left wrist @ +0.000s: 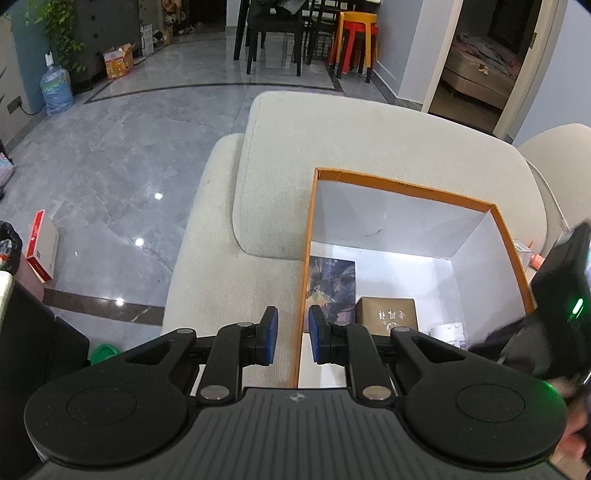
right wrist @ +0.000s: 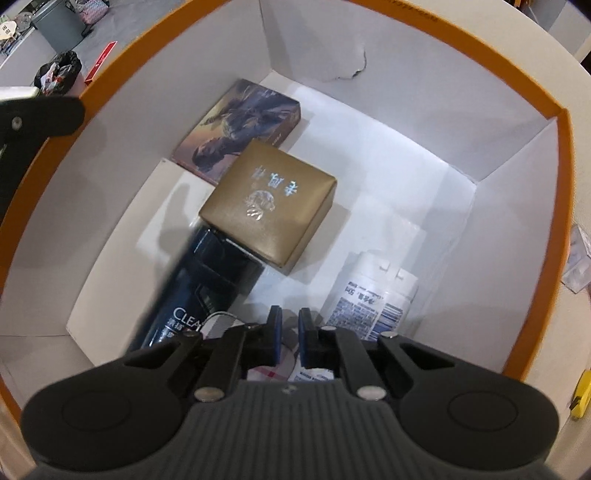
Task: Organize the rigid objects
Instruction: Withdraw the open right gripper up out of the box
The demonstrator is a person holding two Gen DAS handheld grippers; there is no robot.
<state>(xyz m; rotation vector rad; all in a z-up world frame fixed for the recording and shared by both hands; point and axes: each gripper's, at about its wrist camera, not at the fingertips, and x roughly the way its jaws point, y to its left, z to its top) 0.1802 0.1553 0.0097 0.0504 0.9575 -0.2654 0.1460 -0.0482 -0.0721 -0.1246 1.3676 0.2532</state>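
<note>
Left gripper pinching orange box wall, right gripper pressed together inside, gold case ahead

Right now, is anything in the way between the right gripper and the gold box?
Nothing visible blocks it. The gold box lies uncovered, resting partly on the dark bottle, ahead of the right gripper inside the orange-rimmed box.

Stacked orange and red stools stand beside dark dining chairs at the far end of the grey floor; a water jug (blue) sits near the left wall.
</note>
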